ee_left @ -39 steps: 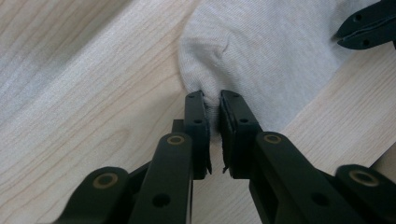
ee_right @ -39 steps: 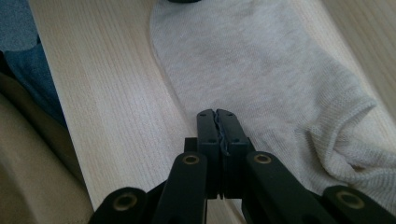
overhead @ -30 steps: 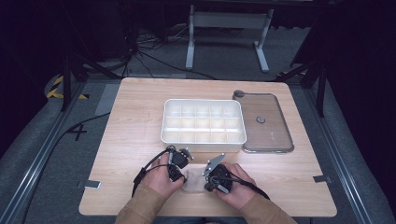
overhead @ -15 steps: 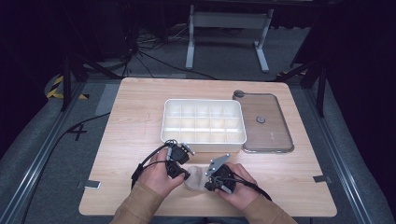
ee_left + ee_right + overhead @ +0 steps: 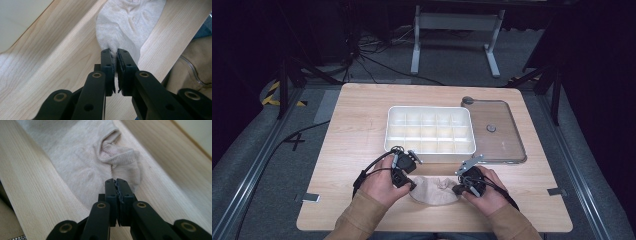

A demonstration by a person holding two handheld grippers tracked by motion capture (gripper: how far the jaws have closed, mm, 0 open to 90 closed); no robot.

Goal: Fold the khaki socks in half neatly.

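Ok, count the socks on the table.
1. The sock lies at the near edge of the table, between the two grippers; more could be hidden under the hands.

No lettering, label, brand mark or number can be read anywhere: neither on the surface (image 5: 362,125), nor on the tray (image 5: 430,148), nor on the lid (image 5: 507,145), nor on the sock (image 5: 432,192). The sole sign is a black cross of tape (image 5: 296,141) on the floor left of the surface, with yellow-and-black hazard striping (image 5: 273,92) farther back on that side; neither carries any text.
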